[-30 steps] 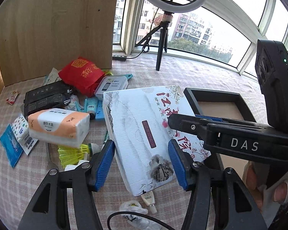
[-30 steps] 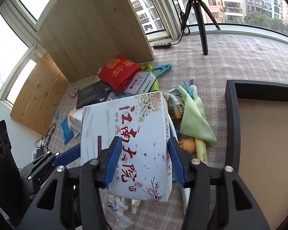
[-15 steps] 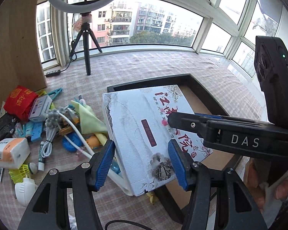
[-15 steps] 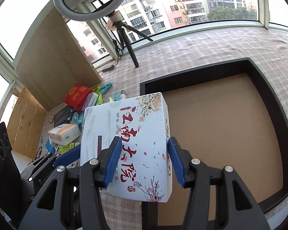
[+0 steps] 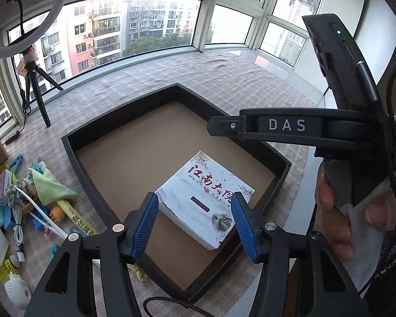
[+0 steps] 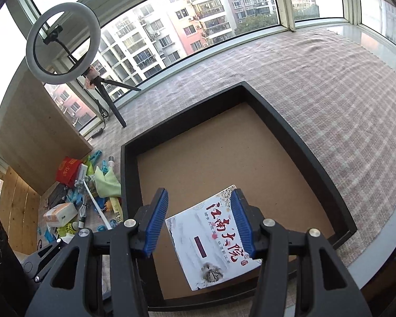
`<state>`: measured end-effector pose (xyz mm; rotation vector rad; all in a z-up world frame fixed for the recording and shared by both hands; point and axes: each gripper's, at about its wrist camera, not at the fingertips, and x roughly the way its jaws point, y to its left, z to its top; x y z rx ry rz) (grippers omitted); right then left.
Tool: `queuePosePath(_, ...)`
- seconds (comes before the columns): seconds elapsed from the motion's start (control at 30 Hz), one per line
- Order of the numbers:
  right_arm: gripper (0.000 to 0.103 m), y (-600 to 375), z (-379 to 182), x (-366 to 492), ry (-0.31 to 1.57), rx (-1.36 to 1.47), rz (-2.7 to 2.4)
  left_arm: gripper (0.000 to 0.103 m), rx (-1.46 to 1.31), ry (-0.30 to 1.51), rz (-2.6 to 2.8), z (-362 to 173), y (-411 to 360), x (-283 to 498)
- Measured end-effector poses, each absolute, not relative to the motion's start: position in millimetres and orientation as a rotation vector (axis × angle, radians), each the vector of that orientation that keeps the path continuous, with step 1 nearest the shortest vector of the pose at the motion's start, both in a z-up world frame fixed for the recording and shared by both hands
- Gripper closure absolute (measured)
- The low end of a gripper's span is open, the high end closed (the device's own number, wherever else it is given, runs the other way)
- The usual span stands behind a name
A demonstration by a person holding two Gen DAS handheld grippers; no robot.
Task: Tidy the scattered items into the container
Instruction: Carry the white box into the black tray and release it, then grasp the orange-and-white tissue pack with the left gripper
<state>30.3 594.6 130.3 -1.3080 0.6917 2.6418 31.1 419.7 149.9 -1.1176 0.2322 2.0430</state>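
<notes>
A: State the layout, largest item first.

B: The tray [image 5: 113, 128], a shallow black frame with a brown floor, sits on the checked cloth. The box [image 5: 206, 200], white with red characters, appears to lie flat on the tray floor near the front right corner; contact with the floor cannot be confirmed. The remaining clutter [image 5: 26, 200] lies on the cloth just left of the tray.

A: Jaw state?

B: The left gripper [image 5: 194, 220] has its jaws wide, one pad on each side of the box in view, with a clear gap at both pads. The right gripper [image 6: 199, 223] is likewise wide; whether its right pad touches the box edge cannot be told. Judged released, not held.

A: How will the box handle?

B: Judgement only: stiff printed card, smooth faces, probably light. The broad top offers no purchase and may be slippery. Take hold across two opposite side walls, near mid-length, one gripper at each end, since it is broad. Squeeze moderately; thin card may dent
</notes>
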Motion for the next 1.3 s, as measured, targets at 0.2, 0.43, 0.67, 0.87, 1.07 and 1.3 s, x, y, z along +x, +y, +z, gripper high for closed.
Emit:
queuePosePath(0.2, 0.054, 555, 126, 14, 0.602, -1.372, 2.720, 0.049, -1.162, 0.186, 2.118, 145, 386, 15)
queuePosePath(0.43, 0.054, 506, 120, -8, 0.516, -1.464, 2.818, 0.049, -1.234, 0.139, 2.251, 132, 331, -5)
queuePosePath(0.67, 0.054, 452, 109, -34, 0.422, -1.596, 2.897, 0.049, -1.352, 0.005, 2.396, 116, 252, -26)
queuePosePath(0.87, 0.054, 407, 110, -57, 0.303, -1.670, 2.970, 0.047, -1.472, -0.195, 2.561, 112, 162, -40)
queuePosePath(1.07, 0.054, 372, 98, -79, 0.180, -1.755, 2.991, 0.031, -1.600, -0.444, 2.670, 103, 81, -49)
queuePosePath(1.3, 0.054, 357, 80, -91, 0.118, -1.825, 2.968, 0.028, -1.698, -0.727, 2.615, 89, 48, -65)
